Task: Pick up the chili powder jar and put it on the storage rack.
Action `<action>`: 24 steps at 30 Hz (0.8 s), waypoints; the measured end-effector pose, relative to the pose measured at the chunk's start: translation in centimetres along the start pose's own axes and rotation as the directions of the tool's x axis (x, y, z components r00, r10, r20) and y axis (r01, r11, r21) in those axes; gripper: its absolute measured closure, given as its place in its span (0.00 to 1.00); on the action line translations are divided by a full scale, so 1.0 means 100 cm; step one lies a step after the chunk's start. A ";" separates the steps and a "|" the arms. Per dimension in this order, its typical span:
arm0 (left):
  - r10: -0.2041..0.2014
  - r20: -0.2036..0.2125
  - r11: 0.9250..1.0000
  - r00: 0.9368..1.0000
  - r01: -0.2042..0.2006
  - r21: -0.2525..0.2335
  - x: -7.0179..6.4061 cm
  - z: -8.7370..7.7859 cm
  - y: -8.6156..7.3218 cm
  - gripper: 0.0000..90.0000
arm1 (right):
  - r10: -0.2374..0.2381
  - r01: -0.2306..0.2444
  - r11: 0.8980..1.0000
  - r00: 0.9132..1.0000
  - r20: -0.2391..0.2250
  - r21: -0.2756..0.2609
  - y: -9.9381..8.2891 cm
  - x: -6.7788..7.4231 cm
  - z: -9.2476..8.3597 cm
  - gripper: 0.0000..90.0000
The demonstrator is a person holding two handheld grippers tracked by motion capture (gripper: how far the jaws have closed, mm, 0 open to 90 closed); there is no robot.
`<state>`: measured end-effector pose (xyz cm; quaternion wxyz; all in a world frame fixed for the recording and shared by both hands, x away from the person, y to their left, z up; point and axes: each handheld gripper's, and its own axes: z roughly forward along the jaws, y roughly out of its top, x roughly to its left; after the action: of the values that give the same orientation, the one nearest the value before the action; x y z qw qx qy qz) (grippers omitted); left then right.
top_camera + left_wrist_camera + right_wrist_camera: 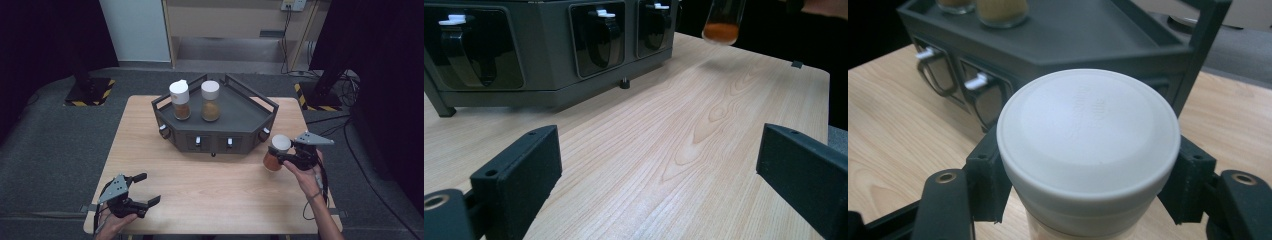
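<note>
With the right gripper pinching the spice jar, we keep it upright, clear the rack's rail; left gripper waits spread.

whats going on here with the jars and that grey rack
A person holds a tool in each hand at a wooden table. The right tool is shut on a white-capped spice jar of orange powder, held off the table beside the dark grey rack. Two more white-capped jars stand upright on the rack's top shelf. The left tool sits open near the table's front edge, holding nothing.
</note>
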<state>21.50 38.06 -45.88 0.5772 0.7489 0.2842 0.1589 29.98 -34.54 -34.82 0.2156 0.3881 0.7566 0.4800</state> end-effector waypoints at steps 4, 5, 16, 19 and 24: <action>0.000 -0.001 1.000 1.000 0.000 0.001 0.000 0.000 0.000 0.03 | -0.033 0.033 0.999 0.999 -0.015 0.017 0.023 0.004 -0.006 0.37; 0.001 -0.001 1.000 1.000 -0.001 0.002 0.000 0.000 0.000 0.03 | -0.037 0.038 0.999 0.999 -0.022 0.019 0.027 0.004 -0.007 0.37; 0.000 -0.001 1.000 1.000 0.000 0.001 0.000 0.000 0.000 0.03 | -0.092 0.094 0.995 0.993 -0.074 0.024 0.085 0.016 -0.011 0.37; 0.002 0.000 1.000 1.000 -0.002 0.002 -0.001 0.000 0.001 0.03 | -0.086 0.088 0.996 0.991 -0.101 0.020 0.098 0.018 -0.010 0.37; 0.000 0.000 1.000 1.000 0.000 0.000 0.000 0.000 0.000 0.03 | -0.093 0.097 0.995 0.988 -0.127 0.022 0.123 0.024 -0.005 0.37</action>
<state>21.47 38.02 -45.86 0.5772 0.7488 0.2842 0.1592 32.87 -29.99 -23.53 0.1847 0.3235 0.7930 0.4820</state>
